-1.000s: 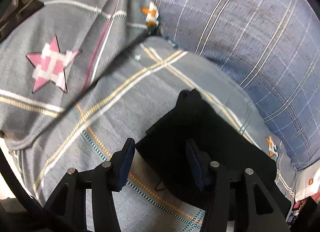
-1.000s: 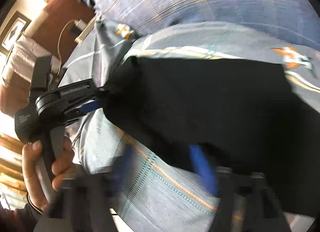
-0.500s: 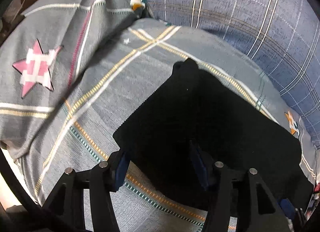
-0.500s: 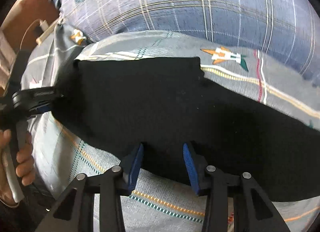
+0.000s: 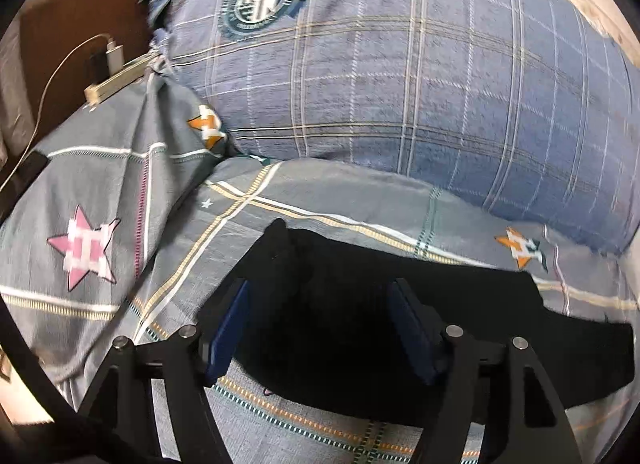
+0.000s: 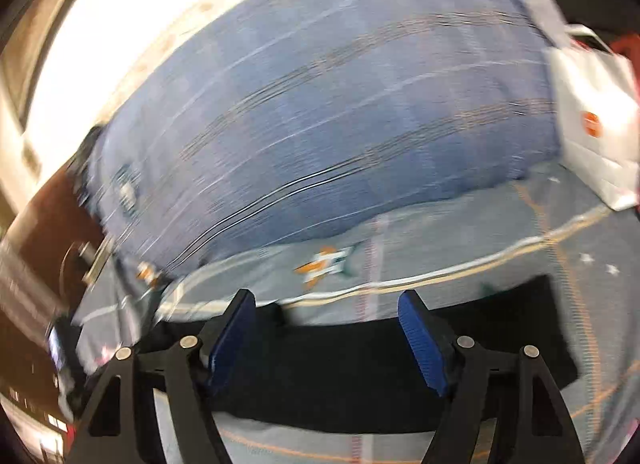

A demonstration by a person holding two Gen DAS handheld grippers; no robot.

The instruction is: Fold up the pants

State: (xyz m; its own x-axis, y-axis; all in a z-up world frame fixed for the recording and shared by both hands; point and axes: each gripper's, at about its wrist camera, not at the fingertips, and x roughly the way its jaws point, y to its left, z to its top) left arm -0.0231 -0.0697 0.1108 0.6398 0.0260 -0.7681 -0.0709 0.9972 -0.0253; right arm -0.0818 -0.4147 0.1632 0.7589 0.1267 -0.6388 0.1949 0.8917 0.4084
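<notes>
Lying flat as a long, matte black band, the pants (image 5: 360, 328) rest on the grey plaid sheet (image 5: 280, 200) near its front edge, below the quilted blue checked pillow (image 5: 400, 84). The left gripper (image 5: 320, 324) and right gripper (image 6: 326, 334) hang over the dark cloth, their ribbed blue pads (image 6: 420, 340) having just spread apart, nothing pinched between them.

Grey plaid bedsheet (image 5: 120, 192) with pink and orange star patches covering the bed, blue plaid pillow (image 5: 400, 76) with round crest along its far edge, white charger and cable (image 5: 114, 56) at far-left corner, white bag (image 6: 592, 116) at far-right corner
</notes>
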